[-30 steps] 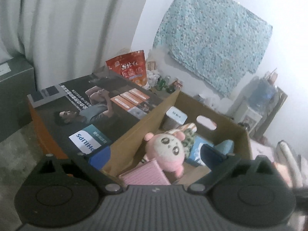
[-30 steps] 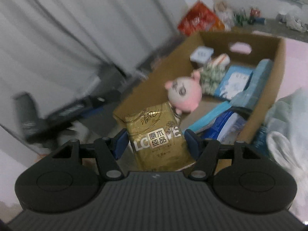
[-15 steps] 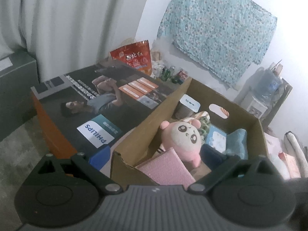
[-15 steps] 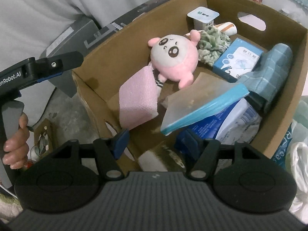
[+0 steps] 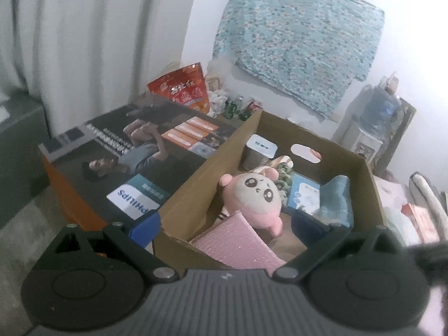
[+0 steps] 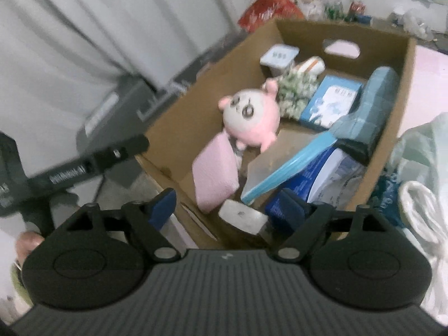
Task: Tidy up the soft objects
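Note:
An open cardboard box (image 6: 179,128) holds a pink plush (image 6: 249,120), a pink foam pad (image 6: 215,173), a green-white fluffy thing (image 6: 296,89), a folded teal cloth (image 6: 372,106) and blue packets. My right gripper (image 6: 225,208) hangs over the box's near corner, its jaws opening. The gold tissue pack (image 6: 242,215) lies between them, end-on and free of the pads. My left gripper (image 5: 226,228) stands open at the box's near left corner, gripping nothing. The pink plush (image 5: 252,196) and foam pad (image 5: 238,246) lie just beyond it.
A large printed carton (image 5: 126,162) lies left of the box, with a red snack bag (image 5: 182,89) and small bottles behind it. A grey case (image 6: 112,117) stands by the curtain. White plastic bags (image 6: 420,190) crowd the box's right side. A hand (image 6: 28,240) holds the left gripper's handle.
The right gripper brought the gold pack down over the box's near corner, then its jaws widened and let it go. The left gripper stayed open, its view rolling slightly.

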Available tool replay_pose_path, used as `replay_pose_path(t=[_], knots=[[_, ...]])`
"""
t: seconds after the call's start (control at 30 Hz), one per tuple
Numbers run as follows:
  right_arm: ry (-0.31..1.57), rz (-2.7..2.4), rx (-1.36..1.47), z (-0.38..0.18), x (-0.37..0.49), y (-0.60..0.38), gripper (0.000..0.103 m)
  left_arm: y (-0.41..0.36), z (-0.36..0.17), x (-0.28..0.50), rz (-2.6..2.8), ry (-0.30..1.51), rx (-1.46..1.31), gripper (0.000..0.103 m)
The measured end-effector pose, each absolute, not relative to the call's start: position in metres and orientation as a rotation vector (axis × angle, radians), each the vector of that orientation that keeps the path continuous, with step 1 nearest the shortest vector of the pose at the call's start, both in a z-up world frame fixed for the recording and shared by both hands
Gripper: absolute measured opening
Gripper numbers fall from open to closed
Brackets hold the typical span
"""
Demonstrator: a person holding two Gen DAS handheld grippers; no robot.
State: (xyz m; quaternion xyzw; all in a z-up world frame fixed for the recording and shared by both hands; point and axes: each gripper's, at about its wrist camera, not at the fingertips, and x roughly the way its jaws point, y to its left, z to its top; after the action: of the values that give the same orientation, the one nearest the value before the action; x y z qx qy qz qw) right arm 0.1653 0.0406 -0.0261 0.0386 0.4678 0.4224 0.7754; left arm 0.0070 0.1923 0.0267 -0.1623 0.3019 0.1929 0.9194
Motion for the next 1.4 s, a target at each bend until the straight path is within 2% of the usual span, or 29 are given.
replay_pose_path(t=[0.17, 0.33, 0.73, 1.4], knots=[[0.886, 0.85, 0.131, -0.006, 0.15, 0.011, 0.088, 0.171, 0.038, 0.007, 0.363, 0.615, -0.224, 0.103], [0.779, 0.766, 0.085, 0.004, 0.127, -0.005, 0.102, 0.15, 0.042, 0.007, 0.343, 0.633, -0.118, 0.103], [0.688, 0.57, -0.033, -0.004, 0.084, -0.021, 0.102, 0.129, 0.029, 0.005, 0.282, 0.709, -0.092, 0.103], [0.745, 0.29, 0.005, -0.042, 0.035, -0.042, 0.102, 0.105, 0.006, -0.007, 0.173, 0.757, -0.005, 0.103]])
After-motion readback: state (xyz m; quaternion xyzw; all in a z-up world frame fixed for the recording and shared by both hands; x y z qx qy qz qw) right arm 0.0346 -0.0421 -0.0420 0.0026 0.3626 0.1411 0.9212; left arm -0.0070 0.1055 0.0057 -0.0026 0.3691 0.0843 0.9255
